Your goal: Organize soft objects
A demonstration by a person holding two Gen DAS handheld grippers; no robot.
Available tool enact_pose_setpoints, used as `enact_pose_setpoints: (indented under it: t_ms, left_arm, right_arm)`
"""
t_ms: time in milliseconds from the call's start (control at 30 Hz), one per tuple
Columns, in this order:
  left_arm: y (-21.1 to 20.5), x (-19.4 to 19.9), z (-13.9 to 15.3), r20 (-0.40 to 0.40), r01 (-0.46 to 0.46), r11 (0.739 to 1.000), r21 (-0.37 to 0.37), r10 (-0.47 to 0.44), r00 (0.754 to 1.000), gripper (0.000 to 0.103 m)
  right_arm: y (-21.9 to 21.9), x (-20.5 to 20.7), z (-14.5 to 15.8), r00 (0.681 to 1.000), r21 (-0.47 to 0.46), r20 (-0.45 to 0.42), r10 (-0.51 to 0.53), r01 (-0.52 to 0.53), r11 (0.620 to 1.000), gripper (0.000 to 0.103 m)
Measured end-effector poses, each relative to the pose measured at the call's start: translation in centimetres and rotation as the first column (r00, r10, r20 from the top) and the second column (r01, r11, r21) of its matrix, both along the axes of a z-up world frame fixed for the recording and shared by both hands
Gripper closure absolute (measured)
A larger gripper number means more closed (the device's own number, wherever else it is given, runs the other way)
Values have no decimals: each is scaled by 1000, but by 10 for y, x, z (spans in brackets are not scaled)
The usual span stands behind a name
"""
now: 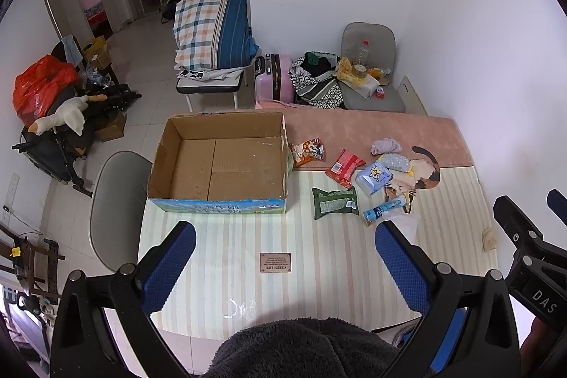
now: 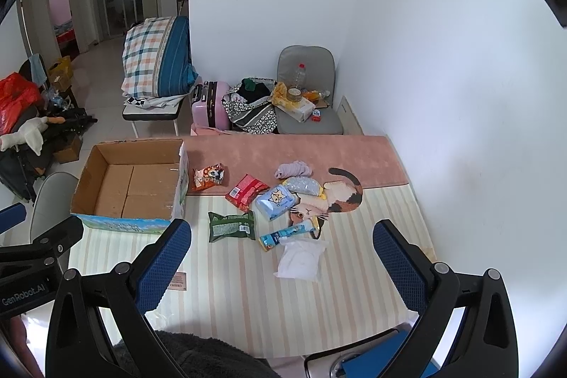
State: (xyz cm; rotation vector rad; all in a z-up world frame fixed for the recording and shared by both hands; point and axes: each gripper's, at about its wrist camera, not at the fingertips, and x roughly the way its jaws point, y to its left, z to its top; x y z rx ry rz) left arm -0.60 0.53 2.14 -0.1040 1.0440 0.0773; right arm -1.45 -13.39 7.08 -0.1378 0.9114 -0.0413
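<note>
Standing at the left edge of the striped mat (image 2: 248, 289), an open cardboard box (image 2: 131, 186) is seen with its floor bare. Right of the box, soft packets are clustered: an orange pouch (image 2: 209, 178), a green pack (image 2: 232, 226), a white pouch (image 2: 301, 259). Bare mat is left near the front edge. Both the left gripper (image 1: 283, 271) and right gripper (image 2: 280, 266) are held spread wide, gripping nothing.

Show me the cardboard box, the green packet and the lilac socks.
cardboard box (image 1: 219, 172), left wrist view, bare inner floor.
green packet (image 2: 232, 226), right wrist view, middle of its face.
lilac socks (image 2: 294, 170), right wrist view, middle of the bundle.
</note>
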Motion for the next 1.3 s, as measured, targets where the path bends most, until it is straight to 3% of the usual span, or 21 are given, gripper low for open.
enact_pose_setpoints:
  t_ms: [1300]
  left_arm:
    - [10, 1, 11, 38, 3, 1000, 2, -3, 999, 0]
  right_arm:
    - [9, -10, 5, 998, -6, 56, 3, -2, 1000, 0]
